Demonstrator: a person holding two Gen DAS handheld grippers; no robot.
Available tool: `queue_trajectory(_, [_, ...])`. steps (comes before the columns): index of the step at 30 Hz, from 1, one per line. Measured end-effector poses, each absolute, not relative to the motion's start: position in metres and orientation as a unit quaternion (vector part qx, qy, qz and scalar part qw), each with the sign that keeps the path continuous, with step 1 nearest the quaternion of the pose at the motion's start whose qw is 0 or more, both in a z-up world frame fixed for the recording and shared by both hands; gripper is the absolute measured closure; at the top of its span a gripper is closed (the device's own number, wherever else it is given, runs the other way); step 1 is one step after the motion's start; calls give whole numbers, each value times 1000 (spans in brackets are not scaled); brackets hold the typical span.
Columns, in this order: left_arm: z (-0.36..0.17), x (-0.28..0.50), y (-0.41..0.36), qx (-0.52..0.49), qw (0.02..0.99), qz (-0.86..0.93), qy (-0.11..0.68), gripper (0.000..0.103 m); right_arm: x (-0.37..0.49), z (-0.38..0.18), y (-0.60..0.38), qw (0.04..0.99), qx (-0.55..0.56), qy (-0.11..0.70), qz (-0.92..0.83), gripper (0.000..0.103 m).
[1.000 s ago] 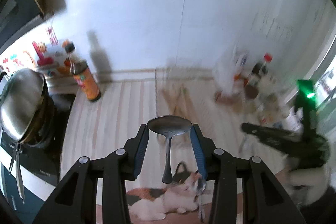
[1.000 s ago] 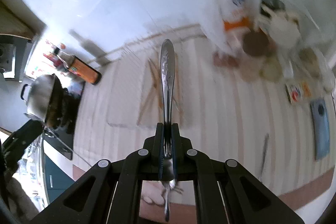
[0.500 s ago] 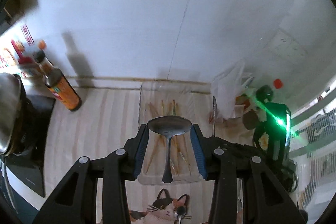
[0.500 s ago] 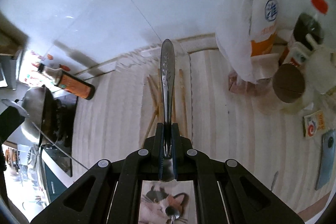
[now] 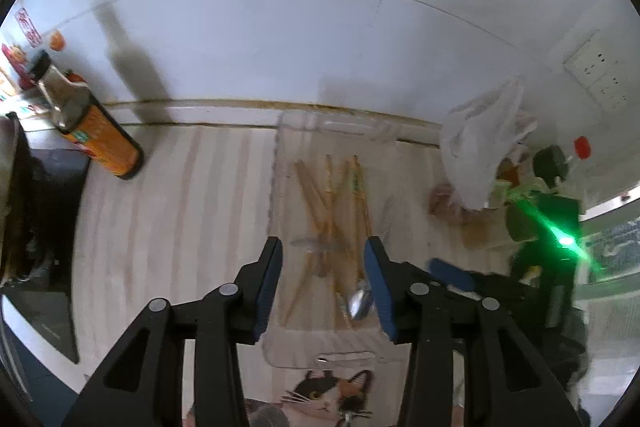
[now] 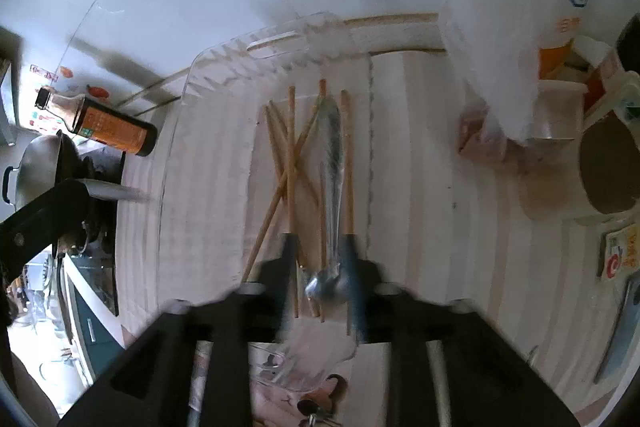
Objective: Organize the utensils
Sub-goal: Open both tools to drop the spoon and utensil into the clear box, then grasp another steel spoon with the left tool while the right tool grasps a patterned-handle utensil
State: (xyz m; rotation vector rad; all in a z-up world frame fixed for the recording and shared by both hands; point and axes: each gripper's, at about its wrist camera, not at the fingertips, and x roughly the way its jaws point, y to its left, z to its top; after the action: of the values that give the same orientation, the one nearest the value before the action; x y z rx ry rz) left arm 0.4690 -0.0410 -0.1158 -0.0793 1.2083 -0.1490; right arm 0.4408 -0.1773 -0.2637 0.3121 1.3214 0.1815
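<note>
A clear plastic tray (image 5: 276,187) (image 6: 188,99) lies on the striped counter and holds several wooden chopsticks (image 5: 320,195) (image 6: 290,155). My left gripper (image 5: 322,247) hangs over the tray, its jaws opening. A large metal spoon (image 5: 304,244) shows only as a faint blur between them, free of the pads. My right gripper (image 6: 319,241) is beside it on the right, jaws also opening. A slimmer metal spoon (image 6: 332,155) (image 5: 360,301) lies between them on the chopsticks, close to the right pad.
A brown sauce bottle (image 5: 100,139) (image 6: 112,131) stands left of the tray, with a steel wok (image 6: 36,163) on the stove beyond it. A white plastic bag (image 5: 480,155) and jars crowd the right. A cat-print mat (image 5: 328,395) lies in front of the tray.
Both grippers came down over the tray. The right one's jaws parted and its spoon now lies on the chopsticks. The left one's jaws widened and its big spoon slipped out.
</note>
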Motion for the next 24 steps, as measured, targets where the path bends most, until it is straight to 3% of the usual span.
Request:
queue_trajectory(8, [-96,432,-18,-15,859,-4,512,32,399,-225,-234,804,174,568,40,54])
queue_trajectory(10, [-98,418,-14,-7,867,11,497,7,380,-222,-252,809,181,559,19,53])
queue_trajectory(11, [-103,408,-12,-2,870,15,492,2,365,-222,-264,812,185,553,5,53])
queue_trajectory(14, [-131,385,-15,24,855,10,519,0,330,-231,-289,814,194,547,-30,47])
queue_trajectory(24, [-257,311,-58,89,756,-35,647,0,240,-310,-339,750,225,613,-108,47])
